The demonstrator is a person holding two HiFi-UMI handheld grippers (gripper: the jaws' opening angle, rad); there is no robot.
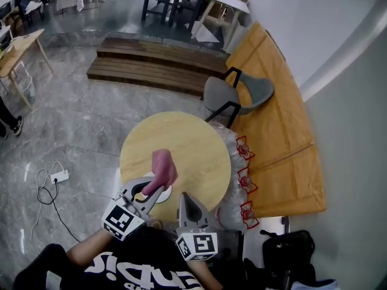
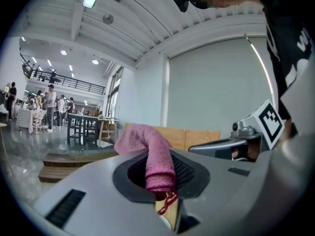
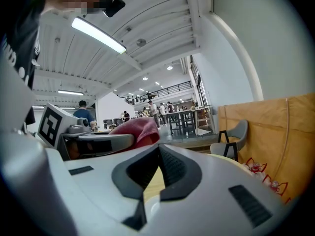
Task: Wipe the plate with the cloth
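Black shirt fabric [image 1: 142, 270] fills the bottom edge of the head view, with both marker cubes just above it. Far left on the grey floor lies a white power strip [image 1: 59, 176] with a looped black cable. Next comes the round wooden worktop [image 1: 181, 141]. At its near edge the left claw [image 1: 151, 189] is clamped on a pink cloth [image 1: 163, 167]; the left gripper view shows the cloth [image 2: 150, 149] pinched between the pads and standing up in a folded roll. Directly under that claw sits a white plate [image 1: 165, 193], mostly covered by claw and cloth. Whether the cloth touches it cannot be told.

Just to the right, the right claw [image 1: 184, 198] has its jaws together on nothing, tips over the worktop's near rim. Clear plastic bags with red print [image 1: 243, 177] crowd the worktop's right edge; their contents cannot be made out. A grey chair [image 1: 242, 94] stands at the far right side, against an orange wooden bench [image 1: 278, 132]. A black bag [image 1: 287, 249] lies at bottom right.
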